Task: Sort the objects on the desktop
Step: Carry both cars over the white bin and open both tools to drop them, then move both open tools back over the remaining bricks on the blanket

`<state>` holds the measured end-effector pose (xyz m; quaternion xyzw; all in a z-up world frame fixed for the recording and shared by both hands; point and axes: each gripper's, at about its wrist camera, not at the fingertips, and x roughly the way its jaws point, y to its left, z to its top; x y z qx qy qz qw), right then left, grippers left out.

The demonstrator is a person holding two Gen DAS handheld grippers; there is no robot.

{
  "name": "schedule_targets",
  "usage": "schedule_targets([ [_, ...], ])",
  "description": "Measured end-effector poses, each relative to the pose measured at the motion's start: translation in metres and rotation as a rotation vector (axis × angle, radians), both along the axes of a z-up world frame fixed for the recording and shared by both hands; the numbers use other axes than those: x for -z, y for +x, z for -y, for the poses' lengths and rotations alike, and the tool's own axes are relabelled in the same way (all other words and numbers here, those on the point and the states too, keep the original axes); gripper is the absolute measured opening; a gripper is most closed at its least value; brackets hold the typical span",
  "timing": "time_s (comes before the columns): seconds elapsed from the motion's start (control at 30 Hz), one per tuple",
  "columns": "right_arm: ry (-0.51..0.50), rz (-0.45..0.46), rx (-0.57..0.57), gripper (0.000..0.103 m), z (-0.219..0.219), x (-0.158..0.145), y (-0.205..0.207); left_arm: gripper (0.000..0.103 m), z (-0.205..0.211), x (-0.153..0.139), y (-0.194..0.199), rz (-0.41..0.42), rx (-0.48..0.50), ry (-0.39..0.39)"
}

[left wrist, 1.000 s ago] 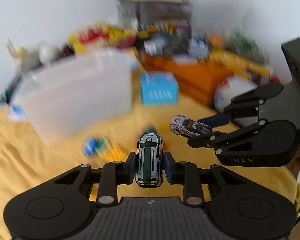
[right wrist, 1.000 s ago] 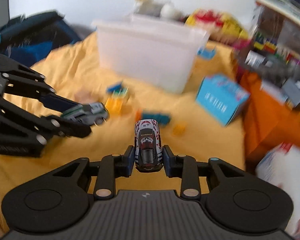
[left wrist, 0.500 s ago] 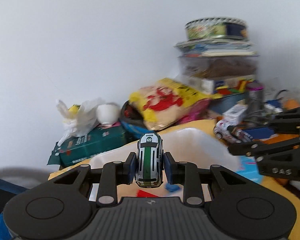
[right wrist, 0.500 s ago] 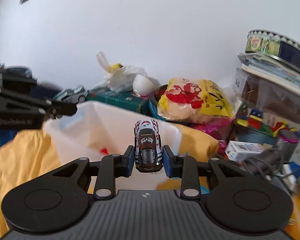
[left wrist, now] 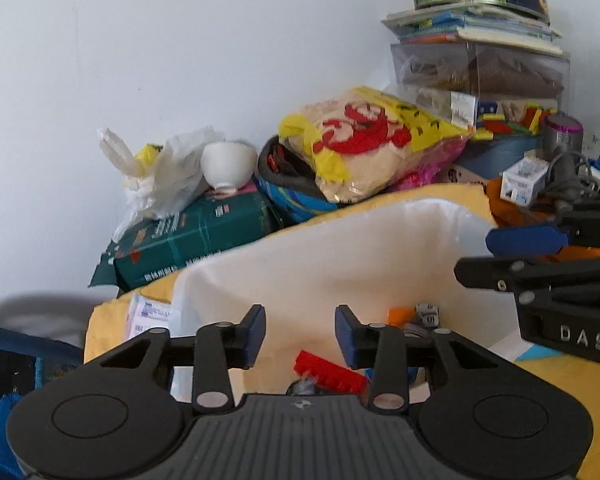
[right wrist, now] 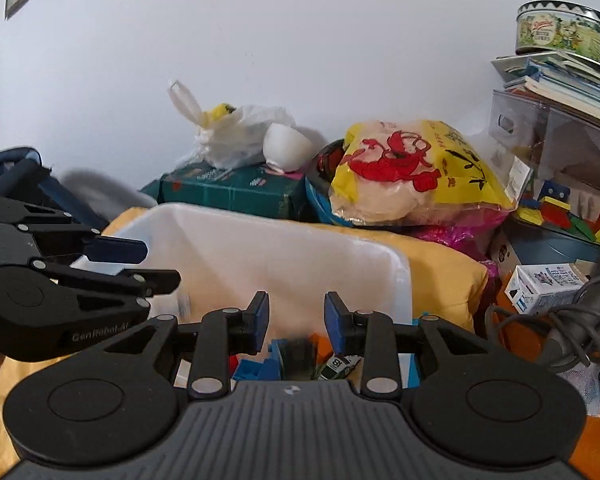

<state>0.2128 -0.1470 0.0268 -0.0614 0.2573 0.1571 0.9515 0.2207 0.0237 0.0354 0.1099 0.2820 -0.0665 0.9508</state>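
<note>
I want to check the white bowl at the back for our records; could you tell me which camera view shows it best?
The left wrist view: the white bowl sits upright on the green box, its foot visible. The right wrist view shows it tilted away, partly behind the plastic bag.

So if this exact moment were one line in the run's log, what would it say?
left tool: open, empty | right tool: open, empty | both over white plastic bin | green-striped toy car lying in bin | red brick in bin

A bin point(right wrist: 284, 256) sits in front, with blocks point(right wrist: 256, 368) and a toy car point(right wrist: 340, 364) inside it. Behind it lie a box point(right wrist: 232, 190) topped by a plastic bag point(right wrist: 236, 136) and a bowl point(right wrist: 286, 148), with a snack bag point(right wrist: 412, 172) to their right. At far right a tin point(right wrist: 560, 34) rests on stacked books point(right wrist: 560, 80).
</note>
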Motion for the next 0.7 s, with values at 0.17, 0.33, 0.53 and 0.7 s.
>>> schedule_targets([
  [0.17, -0.001, 0.033, 0.002, 0.035, 0.003, -0.008, -0.014, 0.049, -0.003, -0.017, -0.017, 0.047, 0.001, -0.037],
  [0.33, 0.043, 0.046, 0.009, 0.040, 0.012, -0.015, -0.037, 0.058, 0.000, -0.029, -0.058, 0.094, 0.038, -0.064],
  [0.53, 0.063, -0.006, 0.007, 0.045, 0.028, -0.002, -0.076, 0.064, 0.009, -0.009, -0.105, 0.043, 0.053, -0.079],
  [0.7, 0.058, -0.135, 0.000, 0.046, 0.038, 0.028, -0.110, 0.064, 0.020, 0.032, -0.147, -0.036, 0.083, -0.084],
])
